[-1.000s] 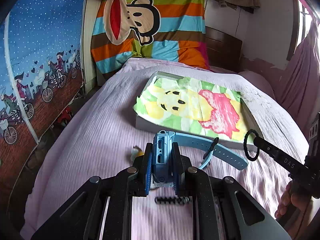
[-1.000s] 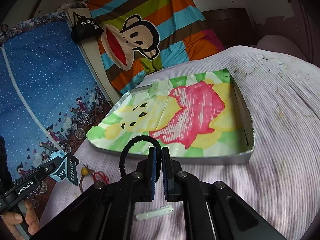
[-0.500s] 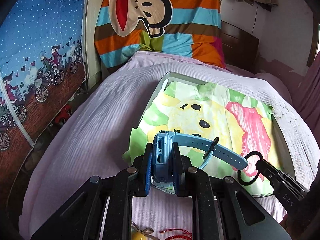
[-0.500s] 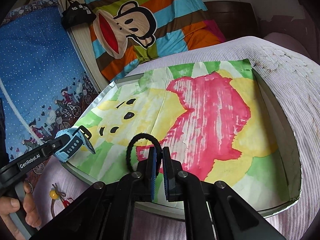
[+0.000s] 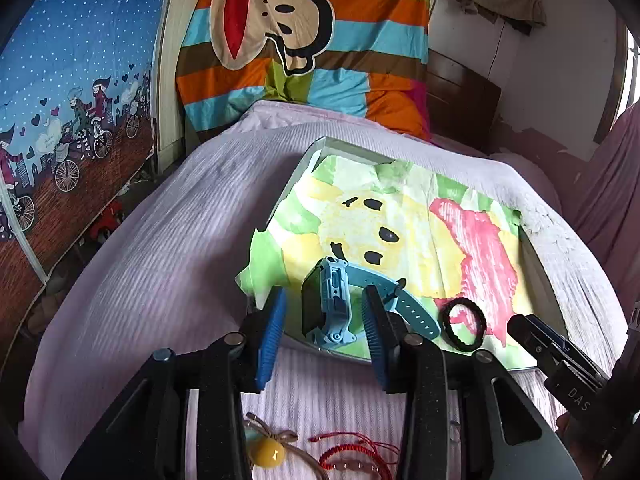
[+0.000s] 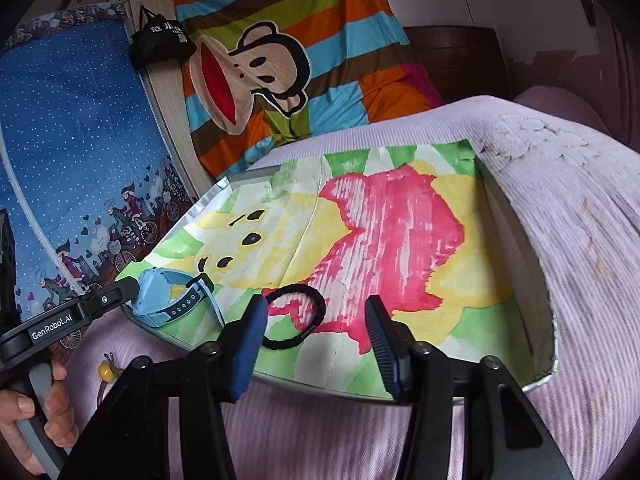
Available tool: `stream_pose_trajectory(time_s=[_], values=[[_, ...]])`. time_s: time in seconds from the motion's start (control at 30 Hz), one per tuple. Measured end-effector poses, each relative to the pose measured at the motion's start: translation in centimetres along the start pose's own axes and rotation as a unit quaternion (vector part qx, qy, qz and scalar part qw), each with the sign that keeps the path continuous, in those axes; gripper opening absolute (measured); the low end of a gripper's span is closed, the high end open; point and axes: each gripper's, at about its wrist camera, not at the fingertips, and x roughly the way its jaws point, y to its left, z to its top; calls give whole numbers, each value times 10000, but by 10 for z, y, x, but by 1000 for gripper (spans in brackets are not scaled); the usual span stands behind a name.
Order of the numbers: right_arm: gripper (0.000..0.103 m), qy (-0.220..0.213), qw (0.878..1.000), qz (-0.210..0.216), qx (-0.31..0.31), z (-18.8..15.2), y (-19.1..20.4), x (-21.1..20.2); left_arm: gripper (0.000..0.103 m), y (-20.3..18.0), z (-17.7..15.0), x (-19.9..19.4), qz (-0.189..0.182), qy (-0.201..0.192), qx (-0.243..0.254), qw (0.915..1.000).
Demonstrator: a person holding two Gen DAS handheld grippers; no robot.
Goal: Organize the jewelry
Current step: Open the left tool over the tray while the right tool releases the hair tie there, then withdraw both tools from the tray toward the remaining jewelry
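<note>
Matt plastic watch; braided cloth band; painted paper tray liner; ribbed bedspread.

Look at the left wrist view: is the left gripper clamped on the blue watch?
No, the left gripper stands open, its pads clear of the blue watch.

a home bedroom: a bed under a lilac ribbed bedspread, a striped monkey-print quilt (bunched at its head), dark wooden headboard.
</note>
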Motion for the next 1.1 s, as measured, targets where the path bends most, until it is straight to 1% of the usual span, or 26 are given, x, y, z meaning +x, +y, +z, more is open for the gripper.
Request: stream_pose_trajectory(time_s=[0.03,0.07,0.1,0.13,0.17,0.2,0.23,0.37,0.43,0.5,0.6,0.83,0.97,1.1], values=[[68,-123,9999,-20,-40,0,1,-9,44,0,-3,-8,-47,-93,-9,9999],[72,-243,9997,-27,-78,0,2,-18,50,-1,-5,-16,-100,-197,-19,9998],[78,-345,9993,-16,-111,-1,3,-28,53,-1,-7,-25,-152,-305,-27,9994],[84,-442,9989,-5,-139,-2,4,-37,59,-1,-11,-34,-182,-418,-31,9990],[89,-534,9984,-6,-165,-3,6,-47,67,-2,-14,-44,-208,-546,-44,9983],[97,-633,9978,-3,-191,-3,7,-56,71,-2,-17,-54,-241,-675,-47,9974],[103,-737,9970,-2,-219,-5,9,-66,77,-2,-21,-64,-288,-796,-37,9964],[103,-1065,9938,-32,-311,-12,20,-98,91,-3,-35,-103,-396,-1226,83,9916],[103,-1179,9925,-38,-327,-17,25,-112,95,-4,-44,-123,-413,-1446,170,9885],[103,-1267,9913,-54,-353,-24,30,-124,96,-6,-52,-140,-434,-1593,259,9859],[103,-1326,9903,-34,-404,-34,38,-139,96,-7,-63,-161,-477,-1703,258,9839],[103,-1429,9876,-47,-642,-62,60,-169,98,-4,-87,-200,-495,-1782,369,9820],[103,-1437,9869,-84,-735,-80,64,-177,98,-1,-102,-208,-435,-1729,516,9826],[103,-1252,9890,-84,-784,-94,62,-173,98,1,-114,-209,-280,-1588,740,9841]])
